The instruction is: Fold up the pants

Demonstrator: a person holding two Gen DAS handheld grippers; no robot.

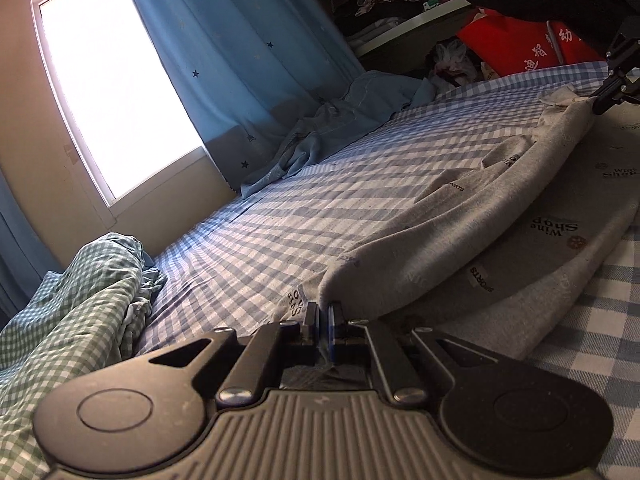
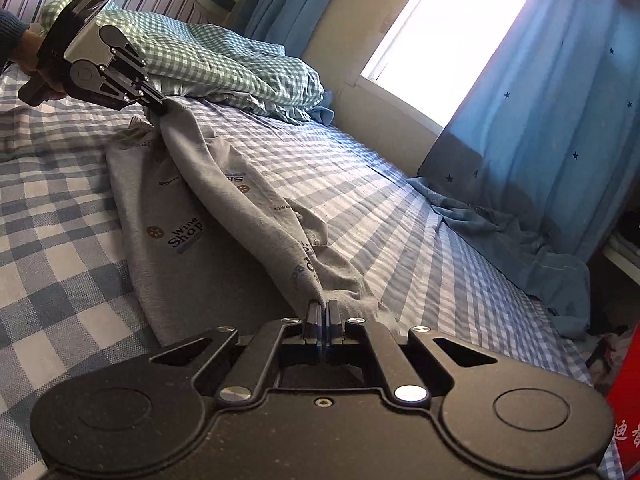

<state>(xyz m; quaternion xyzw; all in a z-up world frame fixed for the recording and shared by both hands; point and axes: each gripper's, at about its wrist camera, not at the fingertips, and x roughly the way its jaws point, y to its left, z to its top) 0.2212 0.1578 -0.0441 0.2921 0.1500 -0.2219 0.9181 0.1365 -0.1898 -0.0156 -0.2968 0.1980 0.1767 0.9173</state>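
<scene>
The grey pants [image 2: 224,216], half lifted off the checked bed [image 2: 60,264], hang taut between the left hand-held gripper [image 1: 324,310] and right hand-held gripper [image 2: 324,306], both clamped on thin fabric edges that may slip free and spoil the fold.

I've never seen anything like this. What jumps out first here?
Grey printed pants hang stretched above a blue checked bed, each end pinched in a black hand-held gripper: the left gripper and the right gripper. Behind the bed a bright window glares beside a blue star-dotted curtain.
</scene>
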